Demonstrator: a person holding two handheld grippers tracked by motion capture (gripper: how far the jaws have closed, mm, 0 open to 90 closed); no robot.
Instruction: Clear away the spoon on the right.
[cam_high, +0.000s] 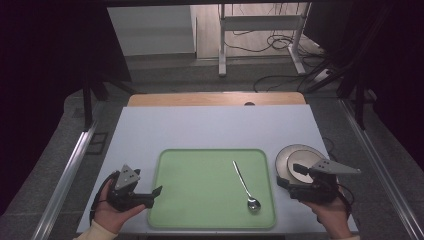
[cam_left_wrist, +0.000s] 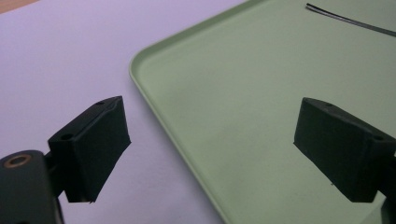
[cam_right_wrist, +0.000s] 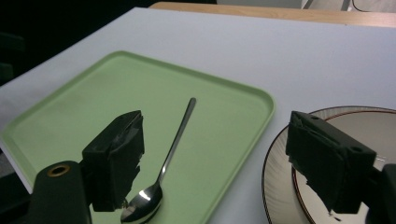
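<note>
You held: left gripper (cam_high: 159, 190), jaws spread, at tray (cam_high: 210, 160) edge; right gripper (cam_high: 296, 168), jaws spread, over plate (cam_high: 289, 152); spoon (cam_high: 246, 187) on tray.

A tray (cam_high: 200, 200) lies on the surface (cam_high: 210, 125) against its near edge, about midway between the near corners. A spoon (cam_high: 245, 186) lies in the right half of the tray, bowl toward the near edge and handle pointing away. A plate (cam_high: 292, 155) sits just beside the tray's right rim near the surface's right edge, with the right tool (cam_high: 295, 176) over its near part and the left tool (cam_high: 157, 192) at the tray's left rim.
</note>
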